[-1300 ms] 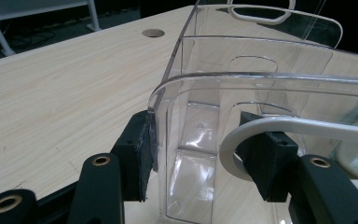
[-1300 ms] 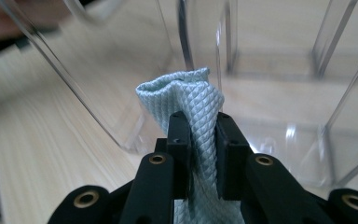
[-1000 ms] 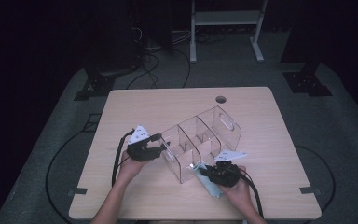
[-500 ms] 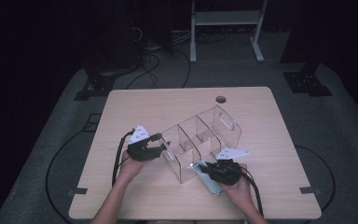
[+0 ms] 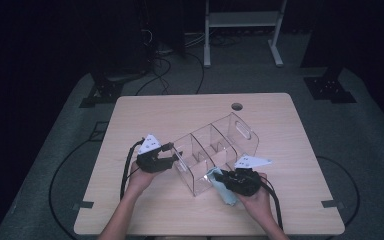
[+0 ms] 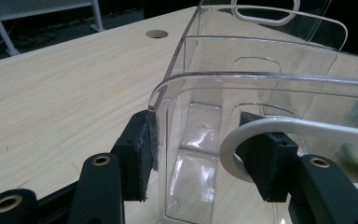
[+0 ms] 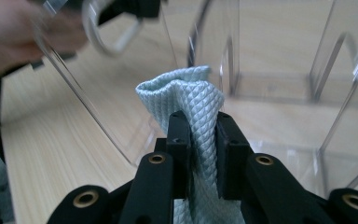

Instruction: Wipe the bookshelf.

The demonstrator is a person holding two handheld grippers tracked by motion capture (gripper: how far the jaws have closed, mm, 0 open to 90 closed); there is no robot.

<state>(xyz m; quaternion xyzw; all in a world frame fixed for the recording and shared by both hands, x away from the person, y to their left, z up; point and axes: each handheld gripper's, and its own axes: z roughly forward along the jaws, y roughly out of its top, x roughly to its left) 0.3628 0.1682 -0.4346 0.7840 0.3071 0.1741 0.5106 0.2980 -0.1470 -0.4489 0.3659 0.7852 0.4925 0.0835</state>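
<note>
Clear plastic divided organiser (image 5: 215, 150), clamped at its end wall by left tongs (image 6: 196, 154), risks skidding if pale-blue woven cloth (image 7: 193, 107), pinched in right tongs (image 7: 200, 140), drags.

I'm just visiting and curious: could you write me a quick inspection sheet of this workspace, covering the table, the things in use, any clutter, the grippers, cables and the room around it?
Surface: light wooden table with a round hole near its far edge.
Job's things: clear plastic organiser with dividers and handle cut-outs; pale blue cloth.
Clutter: nothing seen.
Grippers: left gripper clamped on the organiser's end wall; right gripper pinching the cloth against the organiser's side.
Cables: black cable trails from each gripper; more on the floor behind.
Surroundings: dark room, grey floor mat, white stand beyond the table.
</note>
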